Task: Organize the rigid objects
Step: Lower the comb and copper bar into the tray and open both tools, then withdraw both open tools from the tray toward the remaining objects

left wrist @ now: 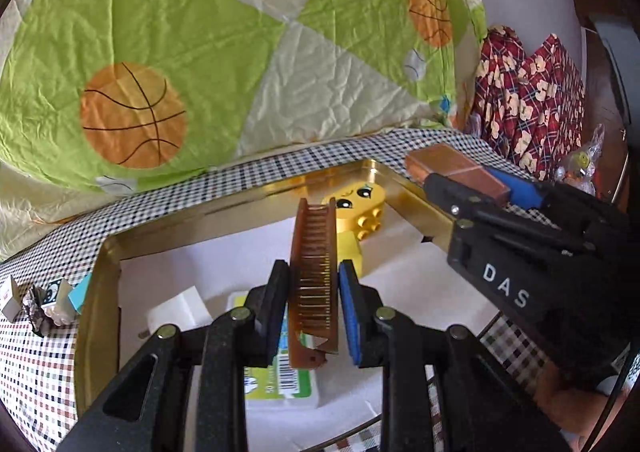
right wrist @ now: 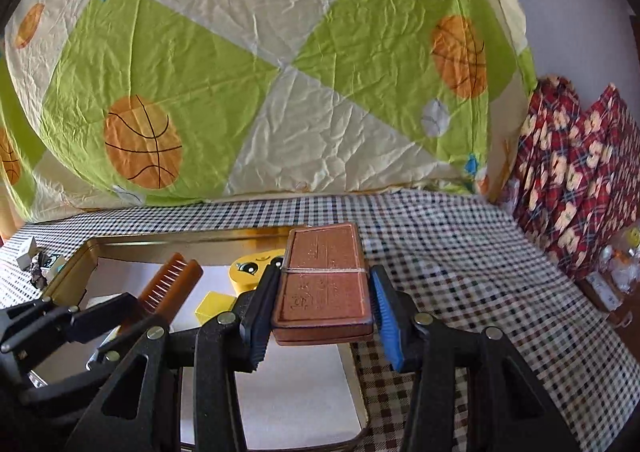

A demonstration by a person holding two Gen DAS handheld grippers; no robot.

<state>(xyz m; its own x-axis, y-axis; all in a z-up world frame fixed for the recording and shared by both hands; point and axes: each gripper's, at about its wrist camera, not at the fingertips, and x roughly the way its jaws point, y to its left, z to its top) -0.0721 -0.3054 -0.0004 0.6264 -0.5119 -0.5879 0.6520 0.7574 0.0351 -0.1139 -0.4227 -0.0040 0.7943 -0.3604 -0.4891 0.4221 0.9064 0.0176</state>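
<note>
The left gripper (left wrist: 313,292) is clamping a brown comb (left wrist: 314,272) over the gold tray (left wrist: 100,292); the right gripper (right wrist: 324,304) is grasping a brown case (right wrist: 324,284) above the tray's right rim. A yellow toy block (left wrist: 356,208) is already lying inside; small items (left wrist: 44,298) at the left edge are still waiting outside.

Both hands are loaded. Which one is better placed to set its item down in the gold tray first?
Left, probably. Its gripper holds the comb right over the tray. The right gripper holds its brown case near the tray's edge.
</note>
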